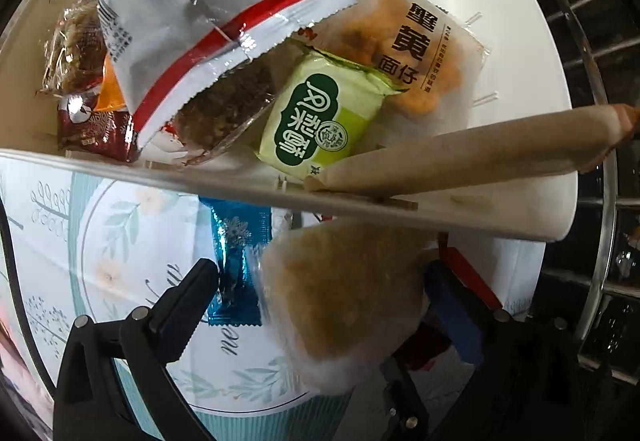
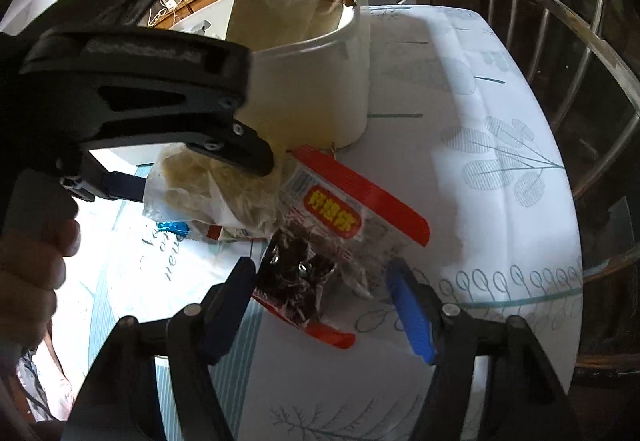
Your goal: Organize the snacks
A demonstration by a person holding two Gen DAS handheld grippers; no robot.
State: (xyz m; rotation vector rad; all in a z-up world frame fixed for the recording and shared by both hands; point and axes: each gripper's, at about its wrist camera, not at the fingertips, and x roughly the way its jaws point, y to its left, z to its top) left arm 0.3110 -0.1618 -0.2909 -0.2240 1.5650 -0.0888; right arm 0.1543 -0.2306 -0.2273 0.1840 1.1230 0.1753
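Pale snack packet [image 1: 340,293]: we see it nearest, between our left gripper [image 1: 320,281] fingers, which stand wide apart; contact unclear.
Left gripper: we hold it just outside the white bin [image 1: 520,89].
Red-edged packet [image 2: 320,241]: it lies on the patterned tablecloth [image 2: 500,169] between our right gripper [image 2: 324,285] fingers, which are apart, neither pad pressing it.
Bin: we count a green packet [image 1: 324,117], a silver bag [image 1: 192,25] and an orange cracker packet [image 1: 408,41] inside.
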